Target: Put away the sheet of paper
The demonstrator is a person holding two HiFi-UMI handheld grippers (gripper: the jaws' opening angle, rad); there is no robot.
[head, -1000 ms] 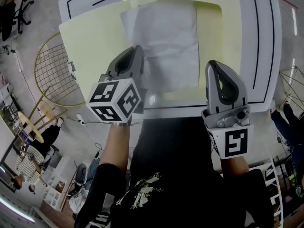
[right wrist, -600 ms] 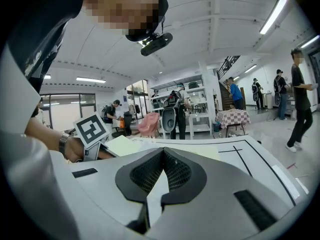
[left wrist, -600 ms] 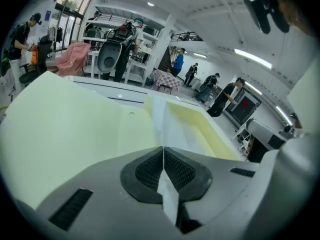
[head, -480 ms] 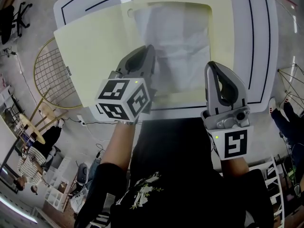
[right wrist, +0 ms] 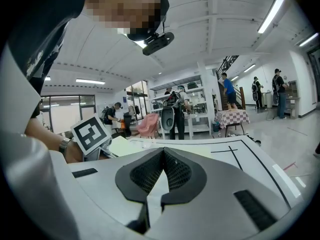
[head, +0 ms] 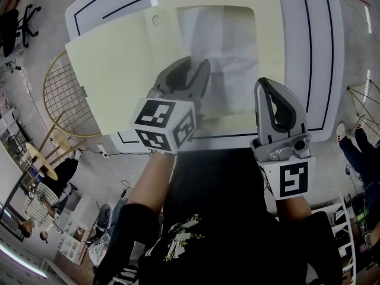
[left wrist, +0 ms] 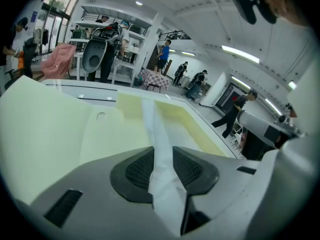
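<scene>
On the white table (head: 329,52), the sheet of paper (head: 222,46) lies inside the open yellow folder (head: 119,58). Your left gripper (head: 195,70) has just been opening its jaws. The paper's near edge sits loose between them, not squeezed. Your right gripper (right wrist: 163,159) is closed and holds nothing. You seem to be letting go. Next, slide the left gripper back gently, then fold the cover over.
</scene>
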